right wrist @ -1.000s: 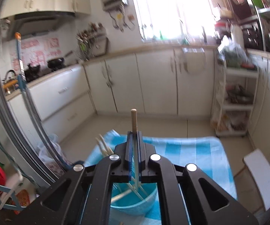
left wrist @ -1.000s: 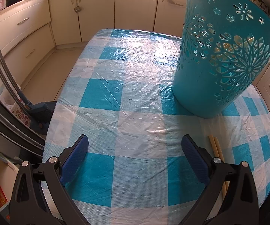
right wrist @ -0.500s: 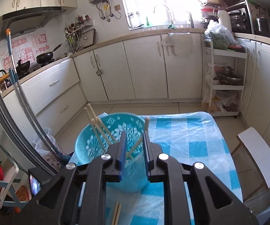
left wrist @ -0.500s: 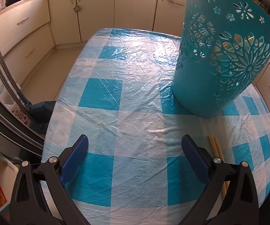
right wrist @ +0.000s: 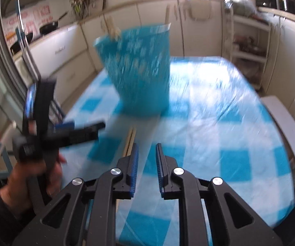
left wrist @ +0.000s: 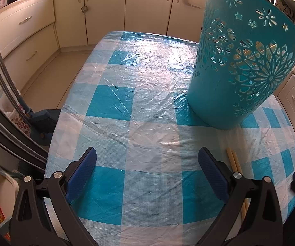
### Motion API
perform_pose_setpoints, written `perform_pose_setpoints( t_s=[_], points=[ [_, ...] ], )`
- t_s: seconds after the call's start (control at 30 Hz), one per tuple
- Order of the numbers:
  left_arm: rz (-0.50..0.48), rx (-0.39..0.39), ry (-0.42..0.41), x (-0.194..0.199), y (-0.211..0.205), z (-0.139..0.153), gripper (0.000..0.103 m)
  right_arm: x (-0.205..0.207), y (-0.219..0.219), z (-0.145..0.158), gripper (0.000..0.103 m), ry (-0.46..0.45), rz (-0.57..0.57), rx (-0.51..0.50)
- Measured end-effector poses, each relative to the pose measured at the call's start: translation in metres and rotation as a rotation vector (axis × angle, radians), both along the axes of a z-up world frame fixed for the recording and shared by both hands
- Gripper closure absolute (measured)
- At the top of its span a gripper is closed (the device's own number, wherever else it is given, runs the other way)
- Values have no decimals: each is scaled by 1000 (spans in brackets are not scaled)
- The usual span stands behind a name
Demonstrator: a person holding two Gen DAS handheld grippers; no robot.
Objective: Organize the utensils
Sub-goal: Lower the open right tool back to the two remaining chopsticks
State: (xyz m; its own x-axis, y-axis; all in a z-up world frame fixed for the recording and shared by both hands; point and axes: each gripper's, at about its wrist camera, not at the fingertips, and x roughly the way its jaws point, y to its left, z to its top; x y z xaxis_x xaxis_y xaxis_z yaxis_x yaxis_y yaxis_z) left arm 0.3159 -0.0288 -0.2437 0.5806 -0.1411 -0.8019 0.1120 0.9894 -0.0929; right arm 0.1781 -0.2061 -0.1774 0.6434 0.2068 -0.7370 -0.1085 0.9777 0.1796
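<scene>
A teal cut-out basket [left wrist: 241, 65] stands on the blue-and-white checked table [left wrist: 139, 94] and holds several wooden chopsticks, seen through its holes. It also shows, blurred, in the right wrist view [right wrist: 139, 69]. A pair of wooden chopsticks [left wrist: 234, 161] lies on the cloth just right of my left gripper's right finger; it also shows in the right wrist view [right wrist: 130, 140]. My left gripper [left wrist: 147, 164] is open wide and empty, low over the near table. My right gripper [right wrist: 146, 153] is open and empty, just right of the lying pair. My left gripper also appears at the left of the right wrist view [right wrist: 65, 131].
Cream kitchen cabinets [left wrist: 104, 10] run behind the table. A white stool [right wrist: 284, 121] stands off the table's right side. A shelf rack [right wrist: 247, 34] stands at the back right. A mop handle [left wrist: 4, 75] leans at the left.
My right gripper let go of the chopstick into the basket, opened, and dropped from above the basket toward the table near the lying pair. My left gripper stayed put.
</scene>
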Motion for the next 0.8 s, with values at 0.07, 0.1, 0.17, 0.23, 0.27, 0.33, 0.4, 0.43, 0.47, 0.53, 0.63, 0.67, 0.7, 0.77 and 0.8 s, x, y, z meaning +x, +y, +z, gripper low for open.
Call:
perform_pose_setpoints(
  t_s=[0.07, 0.1, 0.17, 0.23, 0.27, 0.33, 0.4, 0.43, 0.47, 0.53, 0.63, 0.67, 0.7, 0.77, 0.8],
  points=[
    [2, 5, 1, 0, 0, 0, 8, 0, 5, -10, 85, 25, 16, -13],
    [3, 5, 1, 0, 0, -1, 8, 2, 8, -14, 85, 37, 25, -19],
    [6, 4, 1, 0, 1, -1, 8, 1, 14, -20, 85, 44, 37, -27],
    [6, 3, 1, 1, 1, -1, 8, 2, 19, -24, 85, 46, 44, -32],
    [6, 4, 1, 1, 1, -1, 8, 4, 20, -25, 85, 46, 46, -37],
    [6, 5, 1, 1, 2, -1, 8, 9, 24, -28, 85, 49, 50, -45],
    [6, 4, 1, 1, 2, -1, 8, 13, 31, -31, 85, 50, 56, -58],
    [6, 5, 1, 1, 1, -1, 8, 15, 34, -33, 85, 53, 61, -68],
    [6, 4, 1, 1, 2, -1, 8, 16, 36, -35, 85, 55, 63, -76],
    [6, 3, 1, 1, 2, -1, 8, 17, 41, -39, 85, 49, 69, -106],
    [6, 0, 0, 2, 2, -2, 8, 17, 42, -40, 85, 38, 77, -140],
    [6, 0, 0, 2, 2, -2, 8, 18, 42, -40, 86, 37, 76, -143],
    [6, 1, 1, 2, 2, -2, 8, 18, 40, -41, 88, 35, 73, -150],
    [5, 2, 1, 2, 2, -2, 8, 18, 36, -41, 91, 34, 62, -153],
    [6, 3, 1, 2, 2, -2, 8, 18, 33, -41, 93, 36, 52, -151]
  ],
)
